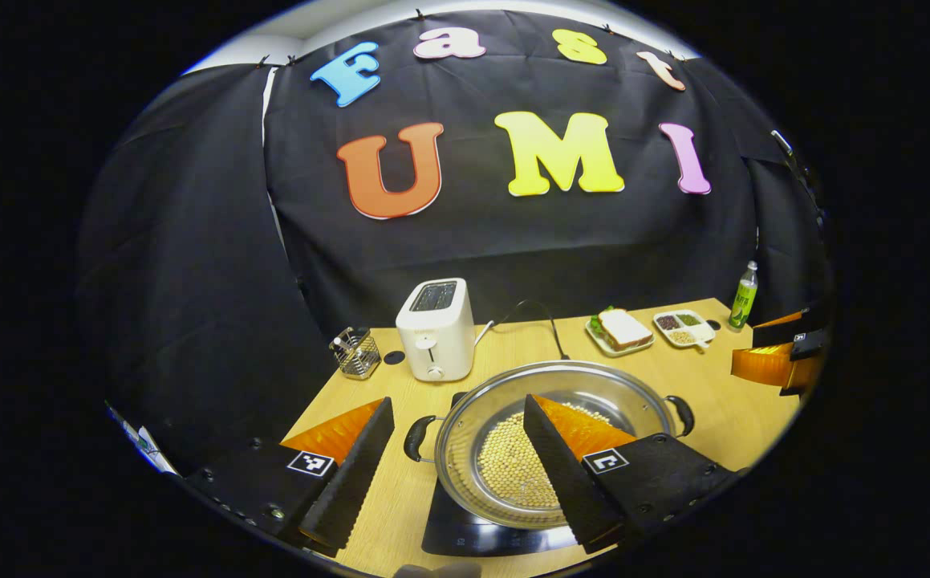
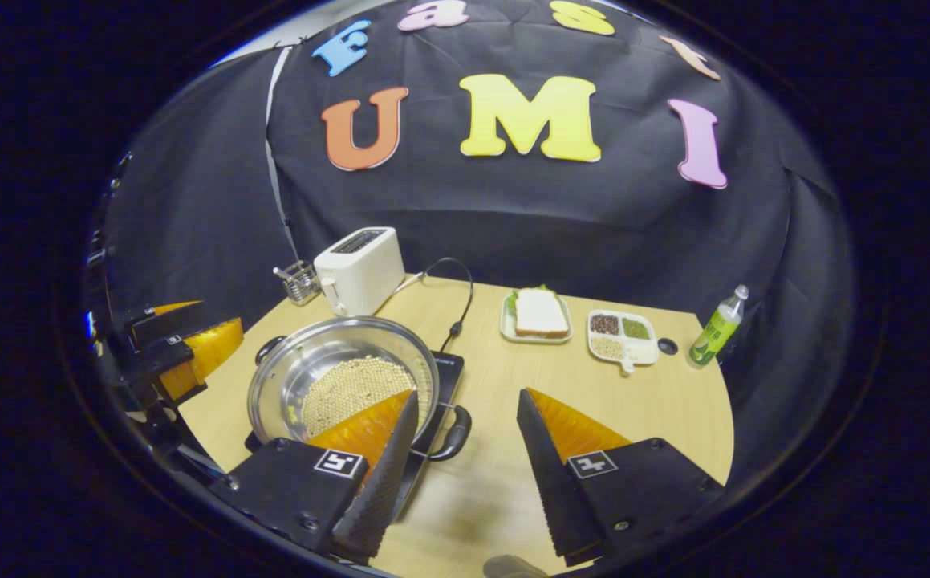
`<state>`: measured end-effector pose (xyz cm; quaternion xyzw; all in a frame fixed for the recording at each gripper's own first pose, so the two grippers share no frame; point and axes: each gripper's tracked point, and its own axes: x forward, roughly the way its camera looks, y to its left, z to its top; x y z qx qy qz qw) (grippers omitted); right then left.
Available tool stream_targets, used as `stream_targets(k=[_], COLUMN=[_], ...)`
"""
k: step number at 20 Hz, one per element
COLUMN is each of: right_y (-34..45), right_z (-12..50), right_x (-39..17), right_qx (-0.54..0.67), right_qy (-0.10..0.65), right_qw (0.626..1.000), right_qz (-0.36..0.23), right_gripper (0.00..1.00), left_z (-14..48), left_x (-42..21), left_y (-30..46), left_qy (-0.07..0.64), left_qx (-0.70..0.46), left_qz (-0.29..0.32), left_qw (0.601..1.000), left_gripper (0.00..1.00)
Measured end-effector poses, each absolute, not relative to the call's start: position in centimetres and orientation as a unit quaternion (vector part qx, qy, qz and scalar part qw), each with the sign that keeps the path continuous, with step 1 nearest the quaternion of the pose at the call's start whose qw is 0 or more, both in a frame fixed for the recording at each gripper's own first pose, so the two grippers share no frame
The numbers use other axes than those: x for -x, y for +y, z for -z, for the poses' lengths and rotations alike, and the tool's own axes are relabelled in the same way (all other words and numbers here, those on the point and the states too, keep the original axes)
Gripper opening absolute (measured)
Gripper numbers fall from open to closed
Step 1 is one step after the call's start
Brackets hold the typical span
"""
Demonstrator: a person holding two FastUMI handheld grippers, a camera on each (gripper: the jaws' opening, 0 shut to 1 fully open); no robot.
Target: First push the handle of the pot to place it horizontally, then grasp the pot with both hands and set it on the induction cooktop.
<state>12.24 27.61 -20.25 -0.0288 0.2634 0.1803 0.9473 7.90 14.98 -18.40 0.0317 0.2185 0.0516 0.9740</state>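
The round stainless-steel pot [image 1: 549,433] with two black loop handles sits on the flat black induction cooktop [image 1: 465,526], near the front edge of the light wooden surface [image 1: 721,401]. A layer of pale yellow beans [image 1: 505,461] covers part of the pot's bottom. In the left gripper view one black handle [image 1: 419,437] sticks out to the left of the rim and the other [image 1: 680,413] to the right, so the handles lie roughly level across that view.

The left claw [image 1: 458,453] is released, its jaws spread wide: one finger lies over the bare surface left of the pot, the other reaches across above the pot's bowl, and the left handle sits in the gap between them, with neither finger pressing on it. The right claw [image 2: 465,441] is also released and wide apart; its left finger overlaps the pot's near rim in the right gripper view, and a black handle [image 2: 452,433] lies between the fingers, closer to the left one. Whether that finger touches the rim I cannot tell.

Farther back stand a white two-slot toaster [image 1: 435,329] with its black cord [image 1: 533,317], a small wire basket [image 1: 355,352], a sandwich on a pale plate [image 1: 621,331], a white divided dish of grains [image 1: 683,327] and a green plastic bottle [image 1: 744,295]
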Motion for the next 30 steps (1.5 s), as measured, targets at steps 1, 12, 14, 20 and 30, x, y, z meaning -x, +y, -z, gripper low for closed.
stream_targets(k=[1,12,14,20,30], right_y=[26.9,18.4,16.1,10.2,4.8], right_z=[19.2,9.2,7.4,2.4,-2.2], right_x=[-11.9,-7.4,-6.7,-4.3,-0.8], right_qx=[0.029,0.010,0.008,-0.007,-0.031], right_qy=[0.253,0.143,0.118,0.065,0.008], right_qw=[0.950,0.979,0.985,0.995,0.999], right_qz=[-0.179,-0.145,-0.127,-0.079,-0.021], right_gripper=[0.78,0.99,1.00,0.99,0.99], left_z=[17.1,6.5,4.8,-1.1,-4.7], left_x=[-7.6,-3.8,-3.1,-2.0,-1.2], left_y=[14.2,6.2,4.7,0.7,-2.7], left_qy=[0.208,0.129,0.116,0.046,0.016], left_qx=[-0.028,-0.013,-0.005,0.013,0.040], left_qz=[-0.049,-0.006,0.002,0.024,0.055], left_qw=[0.977,0.992,0.993,0.999,0.998], left_gripper=[0.96,0.96,0.96,0.96,0.96])
